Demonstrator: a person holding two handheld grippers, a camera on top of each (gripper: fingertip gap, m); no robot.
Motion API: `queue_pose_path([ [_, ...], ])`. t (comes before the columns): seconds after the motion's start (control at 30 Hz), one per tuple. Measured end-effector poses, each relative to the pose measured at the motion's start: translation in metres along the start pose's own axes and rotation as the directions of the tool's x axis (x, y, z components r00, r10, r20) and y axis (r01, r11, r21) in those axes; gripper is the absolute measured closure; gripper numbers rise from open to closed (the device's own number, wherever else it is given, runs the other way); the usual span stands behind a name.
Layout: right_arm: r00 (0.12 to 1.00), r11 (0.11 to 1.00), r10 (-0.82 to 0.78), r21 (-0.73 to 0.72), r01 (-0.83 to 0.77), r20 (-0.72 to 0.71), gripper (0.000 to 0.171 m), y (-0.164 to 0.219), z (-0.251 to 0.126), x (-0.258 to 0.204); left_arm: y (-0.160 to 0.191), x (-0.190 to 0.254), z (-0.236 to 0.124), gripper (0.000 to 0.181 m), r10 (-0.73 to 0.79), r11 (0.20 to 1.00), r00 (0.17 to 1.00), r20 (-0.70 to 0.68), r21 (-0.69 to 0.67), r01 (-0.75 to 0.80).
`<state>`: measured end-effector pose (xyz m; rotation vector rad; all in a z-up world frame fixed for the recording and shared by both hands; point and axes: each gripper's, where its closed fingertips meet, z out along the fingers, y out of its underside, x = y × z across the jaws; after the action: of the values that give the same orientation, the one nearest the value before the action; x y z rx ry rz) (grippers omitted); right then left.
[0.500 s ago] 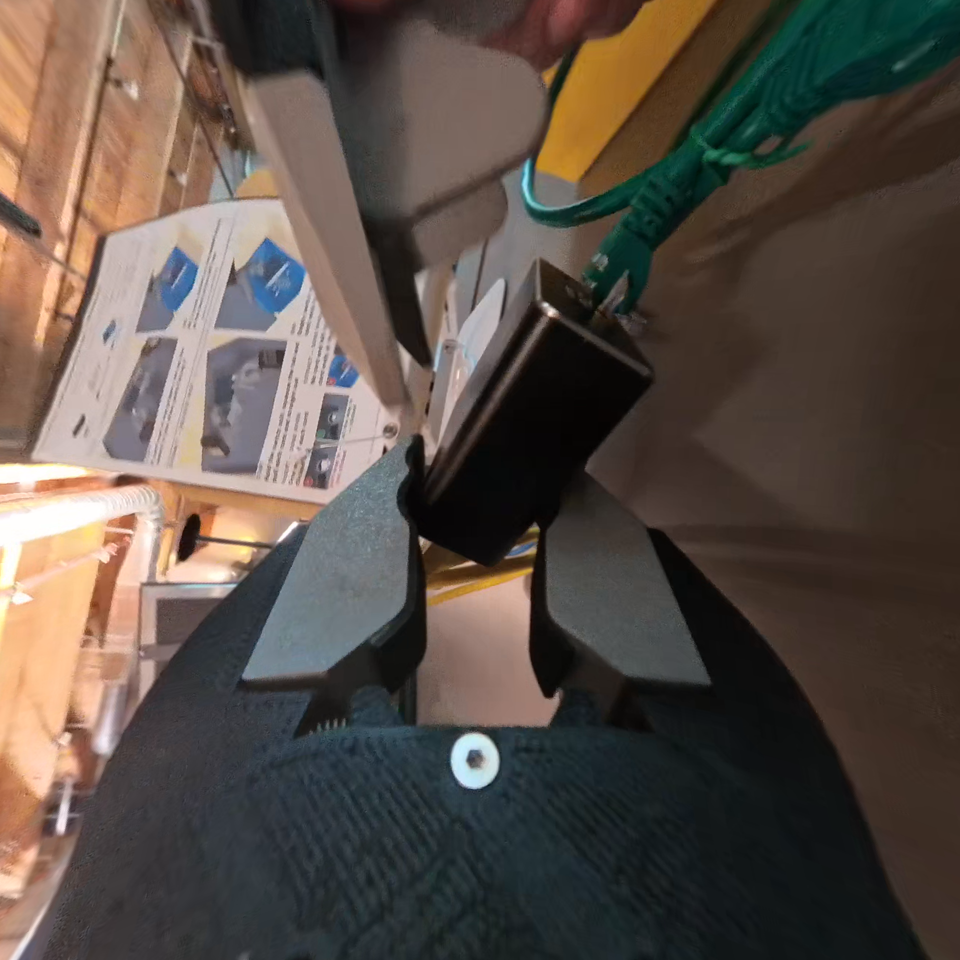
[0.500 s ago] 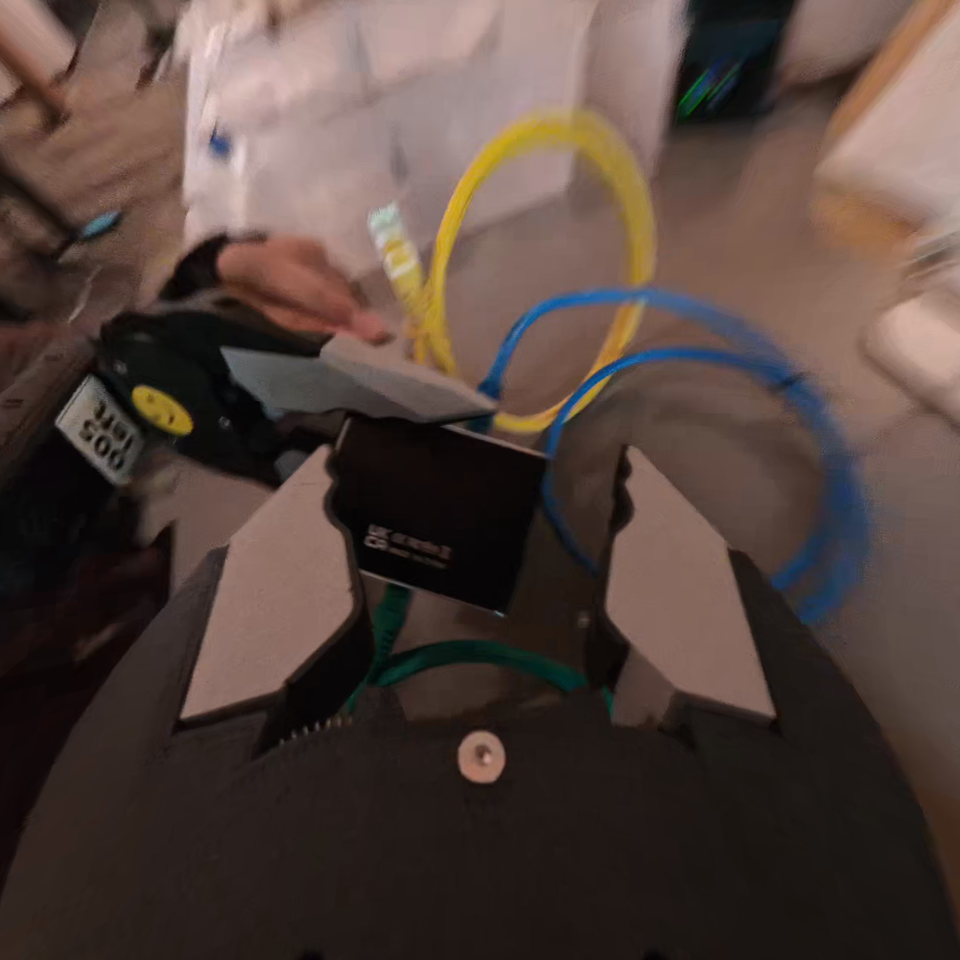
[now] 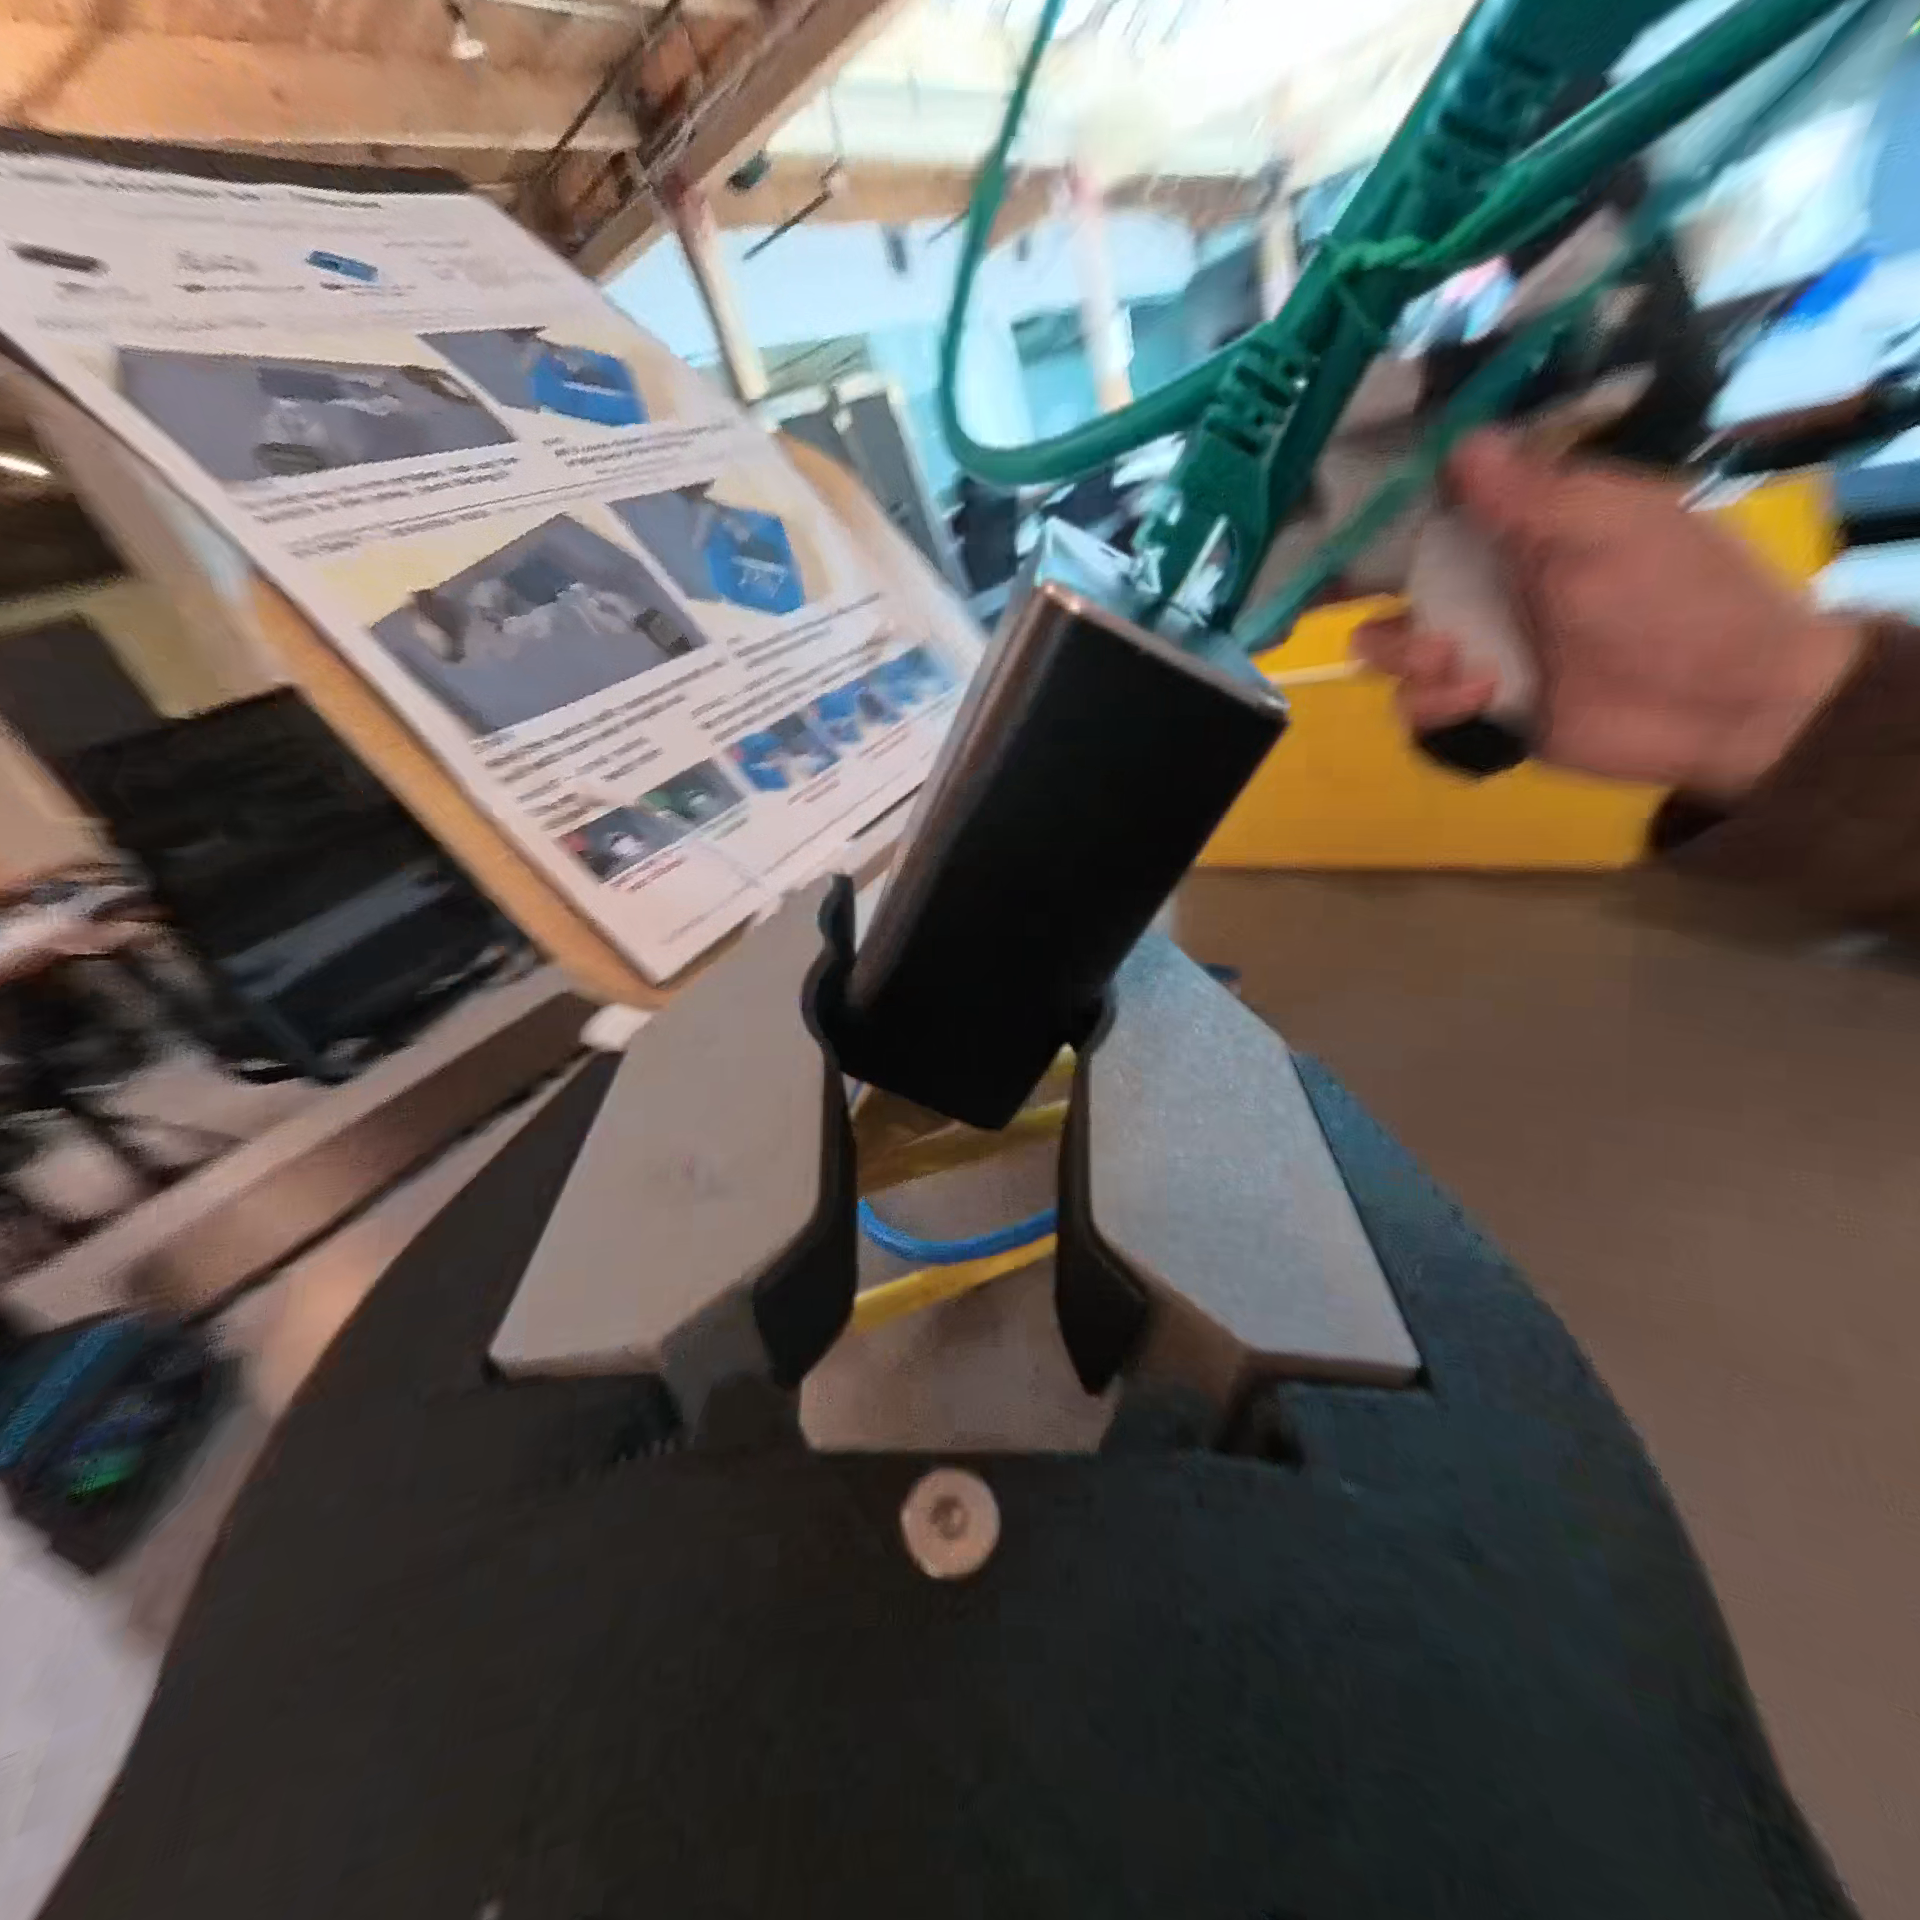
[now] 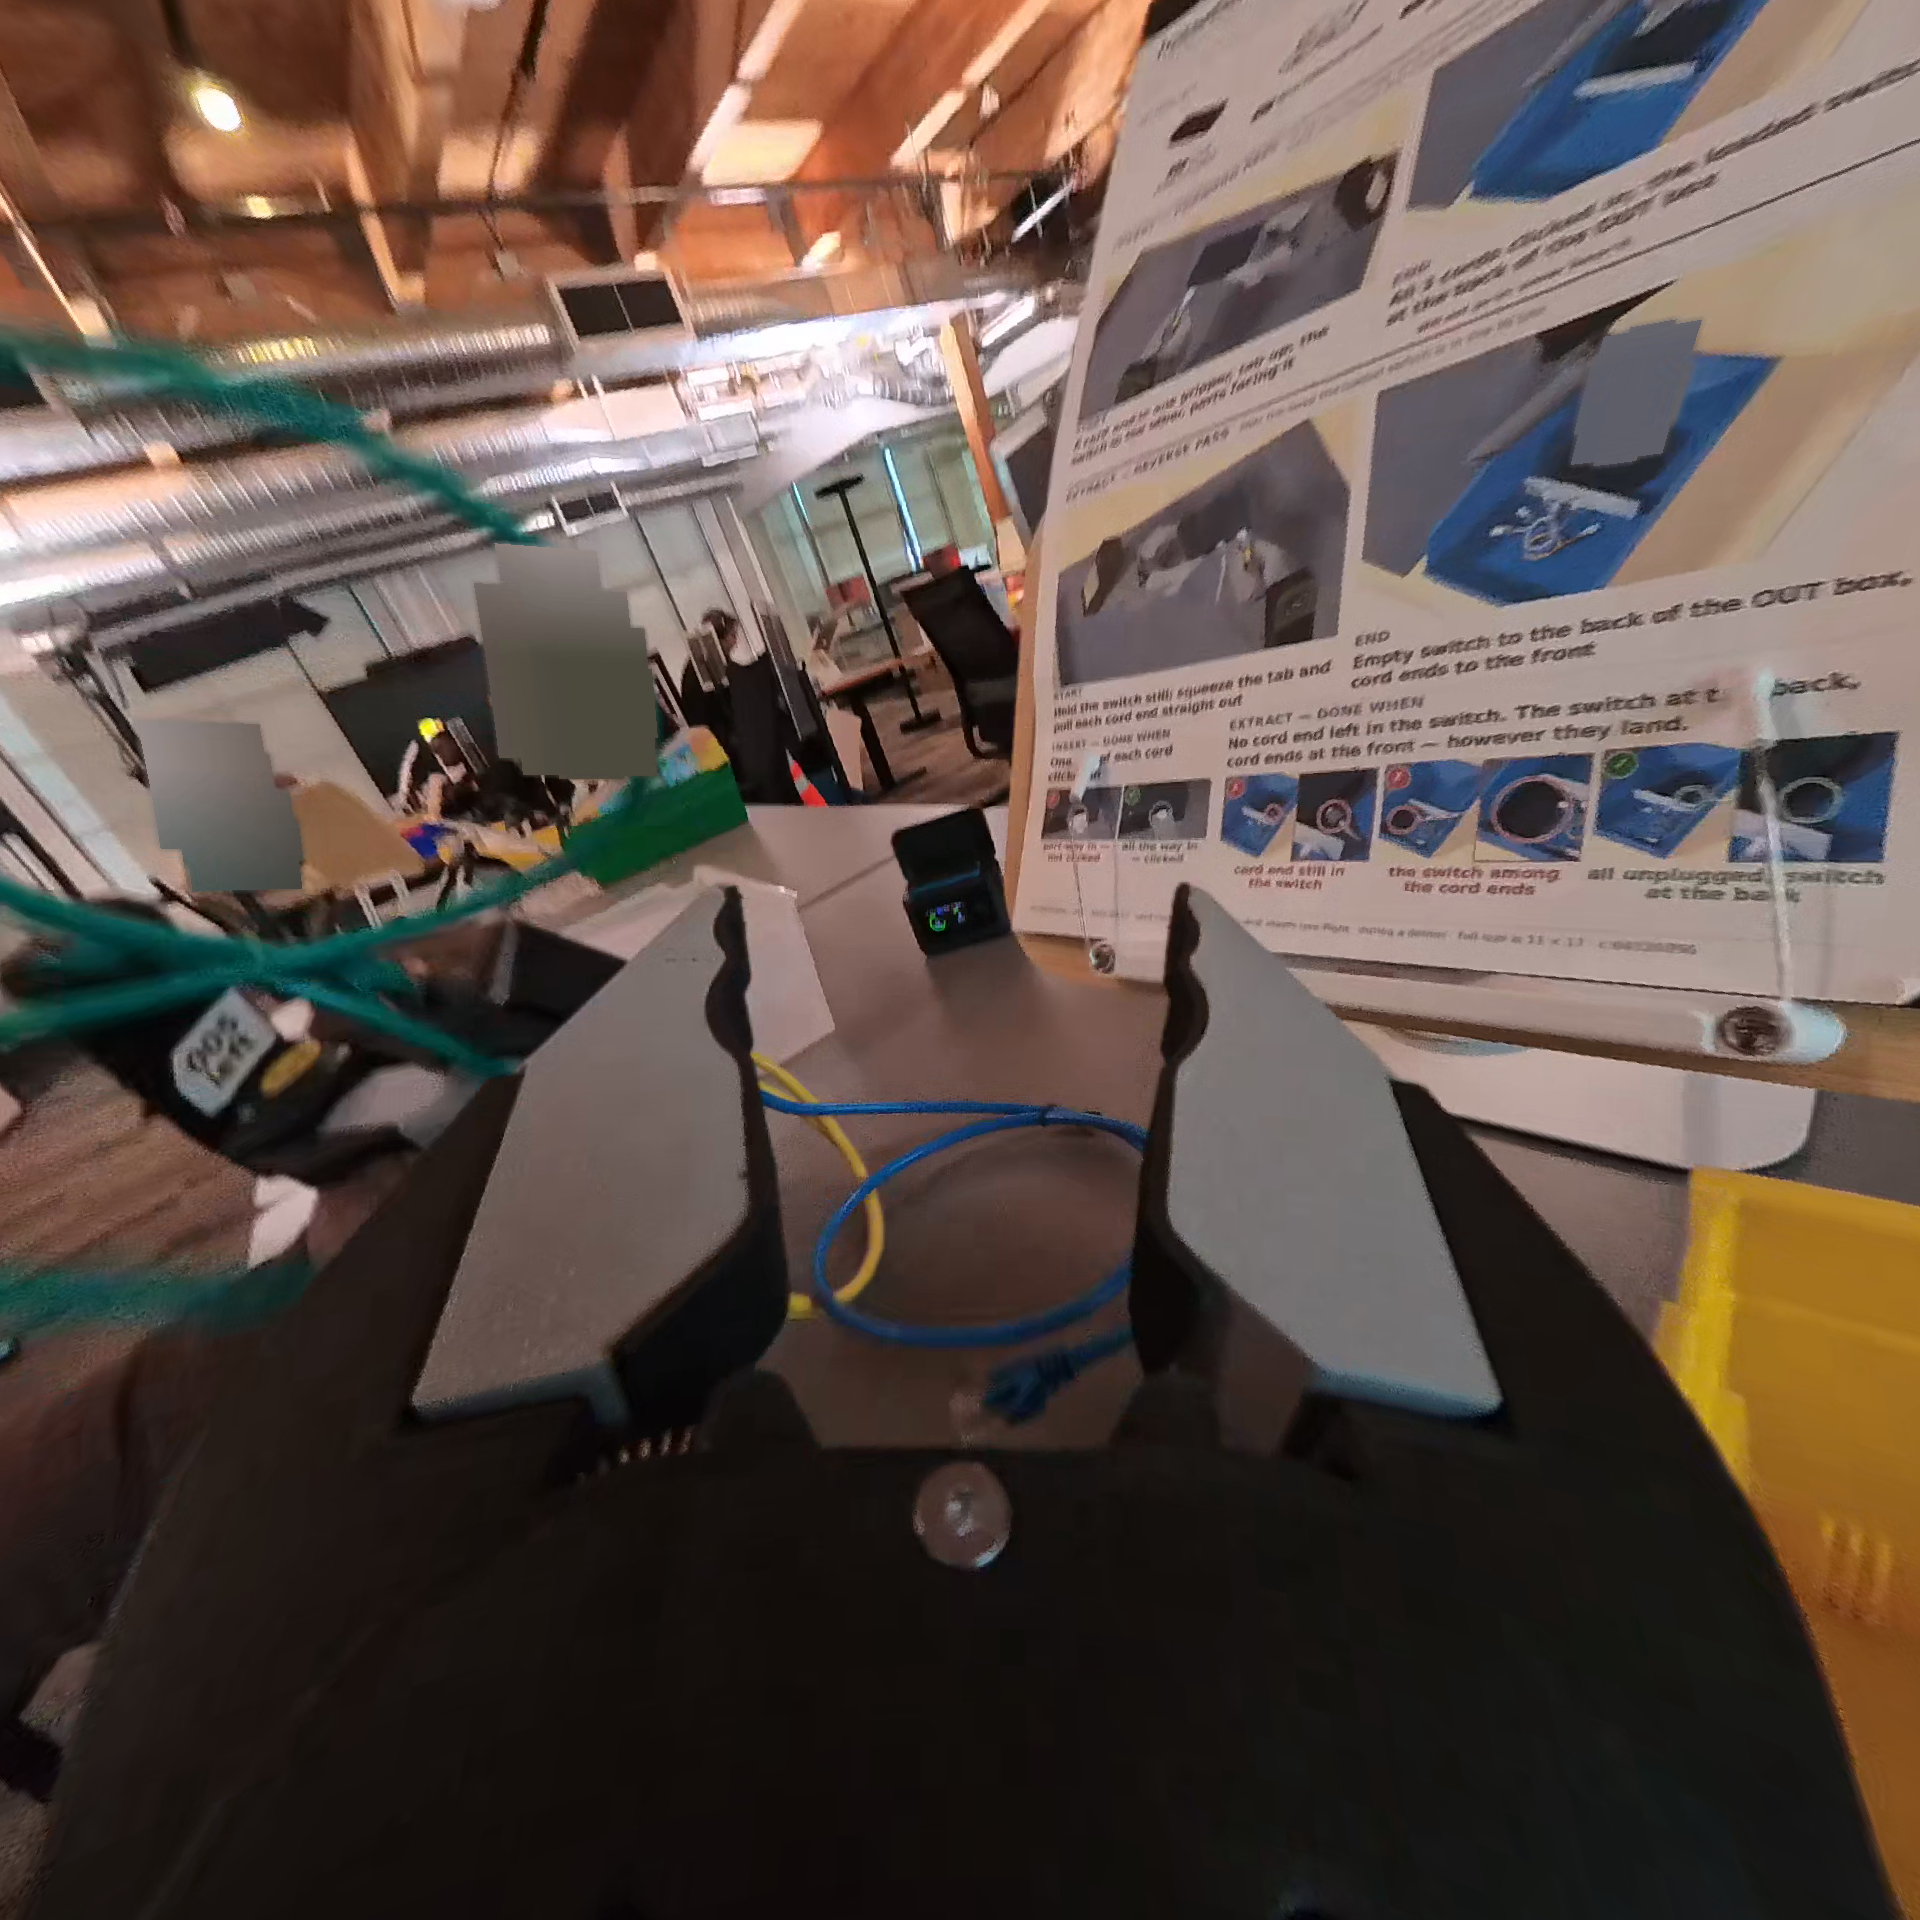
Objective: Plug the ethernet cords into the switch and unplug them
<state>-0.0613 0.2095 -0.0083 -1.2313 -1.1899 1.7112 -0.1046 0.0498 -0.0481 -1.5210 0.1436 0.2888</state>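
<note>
Between the left gripper's fingers sits the black switch, pinched at its lower end and held up off the table, tilted, ports pointing up and away. Green cord is plugged into the top and hangs from it in a bundle. Right gripper is spread wide, nothing in it.

Step, as I read it: plugging phase, one cord in, yellow cord and blue cord not yet in, lying coiled on the table. Next move likely needs the right gripper to drop onto a loose plug, pinch behind the clip, and line it up with a free port.

Left view only: the switch grip, the green plug seated, a person's hand holding the other gripper's handle. Right view only: loose coils laid out, instruction sheet on a stand, a small black device with a lit screen, green strands blurred at left.
</note>
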Motion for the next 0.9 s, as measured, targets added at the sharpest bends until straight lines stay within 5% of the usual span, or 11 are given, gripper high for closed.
queue_pose_path([
  [0.13,0.997,0.995,-0.008,-0.101,0.016,0.079,0.092,0.023,0.015,-0.018,-0.013,0.009,-0.004,0.142,-0.219,0.968,0.962,-0.163,0.092,0.235],
  [0.37,0.846,0.946,0.138,-0.322,0.042,0.515,0.081,0.077,0.026,-0.107,-0.006,0.032,0.007,0.142,-0.345,0.928,0.885,-0.311,0.028,0.371],
  [0.7,0.837,0.930,-0.068,-0.269,0.250,0.543,0.130,0.100,0.035,-0.132,0.006,0.058,0.005,0.141,-0.425,0.903,0.787,-0.447,-0.141,0.407],
  [0.9,0.825,0.909,-0.018,-0.335,0.249,0.564,0.133,0.108,0.032,-0.131,0.012,0.060,0.003,0.141,-0.475,0.878,0.744,-0.470,-0.194,0.437],
])
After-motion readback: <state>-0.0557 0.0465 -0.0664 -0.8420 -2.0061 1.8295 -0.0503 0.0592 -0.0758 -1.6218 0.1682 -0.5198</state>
